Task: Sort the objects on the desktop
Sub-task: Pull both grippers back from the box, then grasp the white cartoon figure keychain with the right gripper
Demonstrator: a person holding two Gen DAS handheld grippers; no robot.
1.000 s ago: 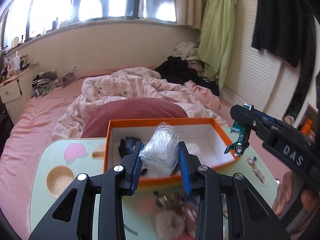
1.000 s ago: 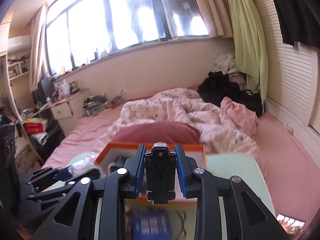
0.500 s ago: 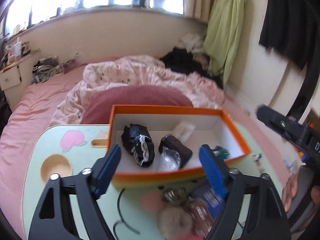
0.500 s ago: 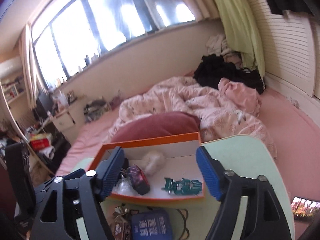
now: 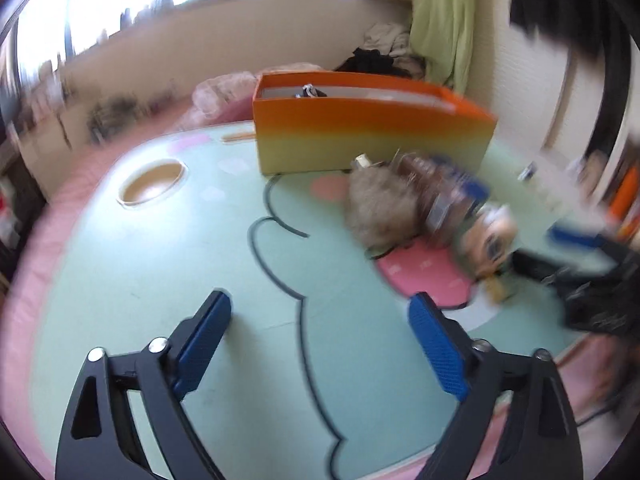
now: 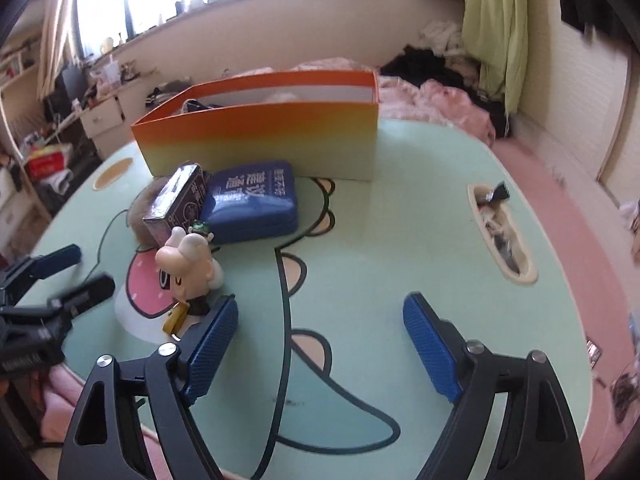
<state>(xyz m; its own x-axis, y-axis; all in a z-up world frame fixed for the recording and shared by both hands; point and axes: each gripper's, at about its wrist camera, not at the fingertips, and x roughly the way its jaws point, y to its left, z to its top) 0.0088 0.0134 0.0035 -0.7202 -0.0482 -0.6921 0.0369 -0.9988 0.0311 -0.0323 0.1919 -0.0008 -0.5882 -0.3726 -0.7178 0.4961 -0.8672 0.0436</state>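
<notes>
An orange box (image 6: 260, 142) stands at the back of the mint-green table (image 6: 380, 240); it also shows in the left wrist view (image 5: 368, 136). In front of it lie a blue pouch (image 6: 252, 204), a dark small box (image 6: 176, 200), a furry pom-pom (image 5: 380, 208) and a big-headed figurine (image 6: 188, 264). My left gripper (image 5: 320, 328) is open and empty, low over the table's near side. My right gripper (image 6: 320, 332) is open and empty, just right of the figurine. The left gripper also appears at the left edge of the right wrist view (image 6: 64, 276).
A round cup recess (image 5: 152, 184) sits at the table's left, and an oval slot (image 6: 500, 232) with small items at its right. A bed with pink bedding (image 6: 440, 96) lies behind the table. The left wrist view is motion-blurred.
Both grippers opened, dropped the wrapped bundle and the toy car into the orange box, then pulled back and down to the table's near side.
</notes>
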